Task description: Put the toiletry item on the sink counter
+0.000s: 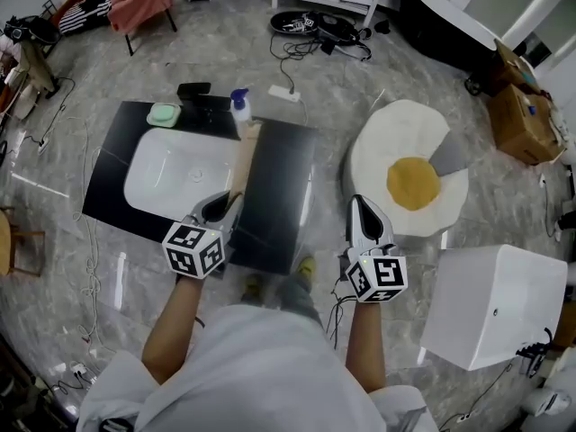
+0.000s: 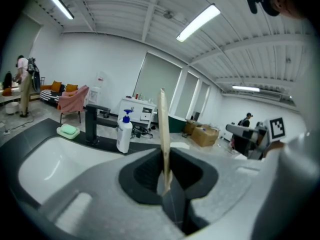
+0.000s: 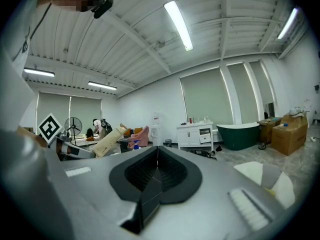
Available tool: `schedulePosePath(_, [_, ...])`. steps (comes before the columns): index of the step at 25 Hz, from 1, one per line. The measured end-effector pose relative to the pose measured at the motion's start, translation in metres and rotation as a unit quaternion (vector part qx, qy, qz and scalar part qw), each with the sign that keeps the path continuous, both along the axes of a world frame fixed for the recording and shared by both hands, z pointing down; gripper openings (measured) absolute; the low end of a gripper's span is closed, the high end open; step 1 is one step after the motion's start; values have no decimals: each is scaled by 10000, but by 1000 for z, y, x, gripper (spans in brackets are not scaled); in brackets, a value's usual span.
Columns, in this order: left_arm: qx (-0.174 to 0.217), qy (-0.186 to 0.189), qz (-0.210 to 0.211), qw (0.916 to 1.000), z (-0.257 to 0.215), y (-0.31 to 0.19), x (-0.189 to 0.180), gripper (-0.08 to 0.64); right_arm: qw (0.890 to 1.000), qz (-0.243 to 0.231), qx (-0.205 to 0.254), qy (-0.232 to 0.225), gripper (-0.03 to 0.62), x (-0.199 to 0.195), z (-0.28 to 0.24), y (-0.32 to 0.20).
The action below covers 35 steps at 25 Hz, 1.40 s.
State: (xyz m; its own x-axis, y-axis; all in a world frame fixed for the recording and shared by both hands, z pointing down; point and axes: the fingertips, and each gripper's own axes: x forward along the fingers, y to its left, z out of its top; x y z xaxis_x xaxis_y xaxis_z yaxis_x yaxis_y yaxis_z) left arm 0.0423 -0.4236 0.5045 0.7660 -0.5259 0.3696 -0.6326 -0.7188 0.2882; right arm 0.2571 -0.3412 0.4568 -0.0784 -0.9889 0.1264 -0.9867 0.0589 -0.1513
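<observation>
The toiletry item is a long beige tube (image 1: 245, 156). My left gripper (image 1: 232, 198) is shut on its near end. The tube reaches out over the black sink counter (image 1: 281, 187), just right of the white basin (image 1: 184, 174). In the left gripper view the tube (image 2: 162, 129) shows edge-on, standing up from between the closed jaws. My right gripper (image 1: 357, 202) hangs off the counter's right side, shut, with nothing in it (image 3: 156, 160). From the right gripper view the tube (image 3: 107, 143) is visible at the left.
At the counter's far edge stand a white pump bottle (image 1: 240, 106), a black faucet (image 1: 193, 93) and a green soap (image 1: 164, 113). An egg-shaped rug (image 1: 409, 178) lies to the right. A white box (image 1: 495, 304) sits at the near right. Cables (image 1: 306, 25) trail across the floor beyond.
</observation>
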Motion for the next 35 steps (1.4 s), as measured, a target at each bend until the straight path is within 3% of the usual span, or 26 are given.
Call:
schedulePosePath(19, [-773, -581, -18, 9953, 79, -16, 36, 51, 9987, -161, -415, -263, 3, 28, 53, -24])
schedulePosePath(35, [-1464, -1316, -93, 9804, 163, -26, 53, 52, 9966, -265, -656, -414, 5, 39, 96, -44])
